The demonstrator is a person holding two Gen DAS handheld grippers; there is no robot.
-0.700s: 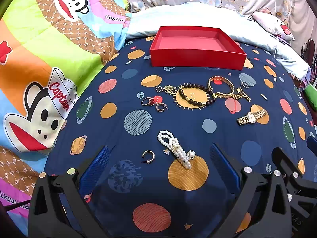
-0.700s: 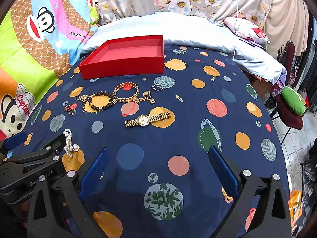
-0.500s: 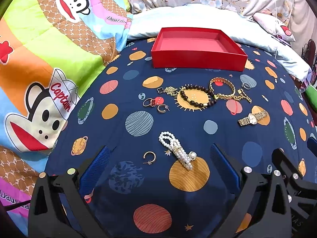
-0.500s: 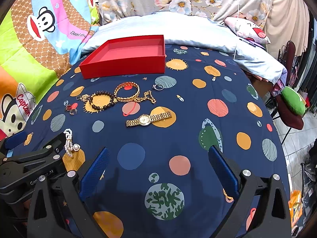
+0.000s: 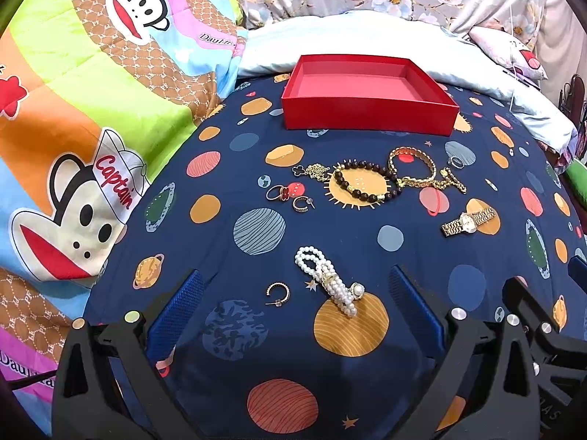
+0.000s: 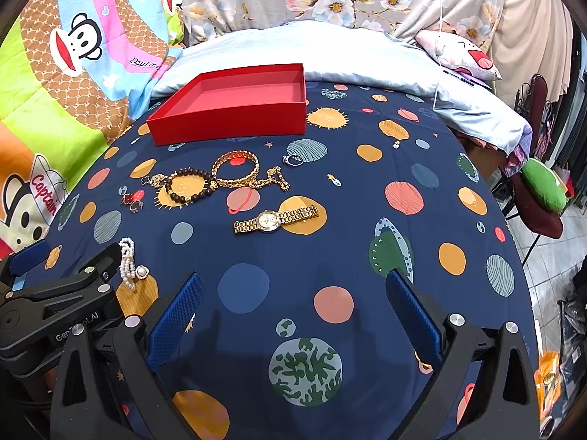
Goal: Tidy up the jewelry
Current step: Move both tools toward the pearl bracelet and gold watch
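Now | pearl bracelet (image 5: pixel 329 283) long axis near-to-far | left tongs (image 5: pixel 297 317) agape

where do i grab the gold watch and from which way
Grip the gold watch across its round case, from straight above. It lies flat, face up, with the band stretched out left and right, so the fingers should close across the band's line, on the case's near and far edges. The links look thin and floppy, a poorer hold. The right gripper, open, looks closest.
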